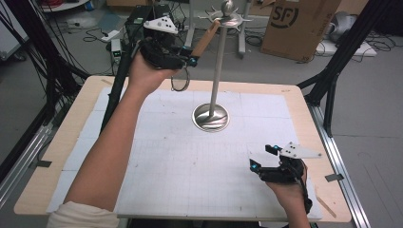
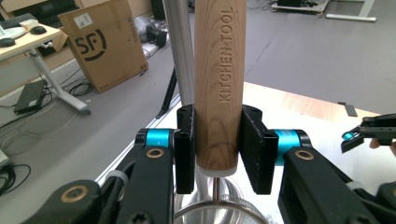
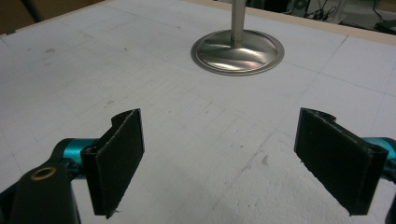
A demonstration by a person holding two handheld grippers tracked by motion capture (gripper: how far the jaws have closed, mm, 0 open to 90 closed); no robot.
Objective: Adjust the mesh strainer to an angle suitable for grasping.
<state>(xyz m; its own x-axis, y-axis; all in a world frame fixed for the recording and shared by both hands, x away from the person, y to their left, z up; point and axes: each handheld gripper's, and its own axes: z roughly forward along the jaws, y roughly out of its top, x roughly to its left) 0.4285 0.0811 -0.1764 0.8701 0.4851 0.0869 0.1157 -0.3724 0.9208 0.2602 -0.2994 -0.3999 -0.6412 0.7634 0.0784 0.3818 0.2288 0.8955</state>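
I had the left tool clamped on the wooden-handled utensil, held up by the hooks atop the metal stand, so I'd guess hanging it was nearly done, while my right tool sat wide open, empty, low over the tabletop.

Grey floor strewn with cables, a cardboard box beyond the table
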